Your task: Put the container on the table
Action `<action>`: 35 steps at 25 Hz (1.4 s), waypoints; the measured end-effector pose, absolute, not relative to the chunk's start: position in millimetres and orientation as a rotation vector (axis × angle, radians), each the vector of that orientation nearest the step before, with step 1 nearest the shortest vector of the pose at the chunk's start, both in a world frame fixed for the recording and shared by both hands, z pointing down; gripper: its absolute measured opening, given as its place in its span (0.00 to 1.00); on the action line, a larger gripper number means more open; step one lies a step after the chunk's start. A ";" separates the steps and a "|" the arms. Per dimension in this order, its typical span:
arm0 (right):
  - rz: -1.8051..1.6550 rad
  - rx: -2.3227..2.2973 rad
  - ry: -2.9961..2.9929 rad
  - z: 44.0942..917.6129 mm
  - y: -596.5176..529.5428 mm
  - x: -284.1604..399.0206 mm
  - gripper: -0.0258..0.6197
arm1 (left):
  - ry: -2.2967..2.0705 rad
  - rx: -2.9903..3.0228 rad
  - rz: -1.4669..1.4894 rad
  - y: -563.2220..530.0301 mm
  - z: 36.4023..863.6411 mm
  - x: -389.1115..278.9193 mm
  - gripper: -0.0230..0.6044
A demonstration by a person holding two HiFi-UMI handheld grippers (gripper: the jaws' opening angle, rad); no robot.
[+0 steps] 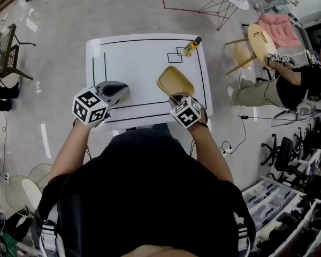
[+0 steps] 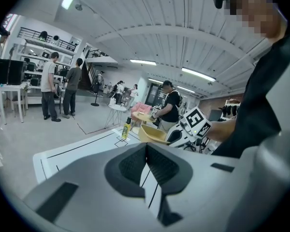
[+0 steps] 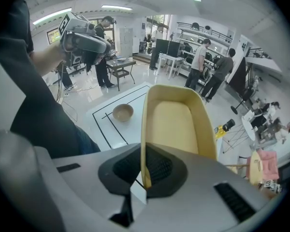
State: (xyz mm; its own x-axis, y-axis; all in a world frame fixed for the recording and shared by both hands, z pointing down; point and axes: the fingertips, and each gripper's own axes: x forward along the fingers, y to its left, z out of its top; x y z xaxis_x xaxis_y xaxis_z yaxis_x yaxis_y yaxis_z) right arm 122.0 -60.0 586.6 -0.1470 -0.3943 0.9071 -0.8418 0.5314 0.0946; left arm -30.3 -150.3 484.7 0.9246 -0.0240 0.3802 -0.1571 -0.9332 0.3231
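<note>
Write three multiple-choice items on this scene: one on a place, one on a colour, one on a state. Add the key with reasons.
1. Where does the yellow bottle stand?
A. Near the white table far edge
B. Inside the container
C. On the floor

2. What colour is the container held by the right gripper?
A. Blue
B. Yellow
C. Red

3. How do the jaws of the left gripper stand?
A. Wide apart
B. Shut on the bottle
C. Together, nothing between them

Key: 1 A, the head view shows it by the small drawn squares there. 2 B, the head and right gripper views show it yellow. 3 C, the left gripper view shows the pads meeting.
</note>
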 end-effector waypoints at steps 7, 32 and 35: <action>0.510 0.997 -1.774 582.6 -72.6 127.9 0.05 | -0.197 2.733 0.528 -155.6 477.6 -30.6 0.05; 0.487 0.884 -1.811 599.8 -108.5 165.3 0.05 | -0.348 2.689 0.524 -179.9 481.4 -2.7 0.05; 0.493 0.869 -1.810 606.0 -111.9 169.7 0.05 | -0.358 2.685 0.523 -183.5 482.8 1.1 0.05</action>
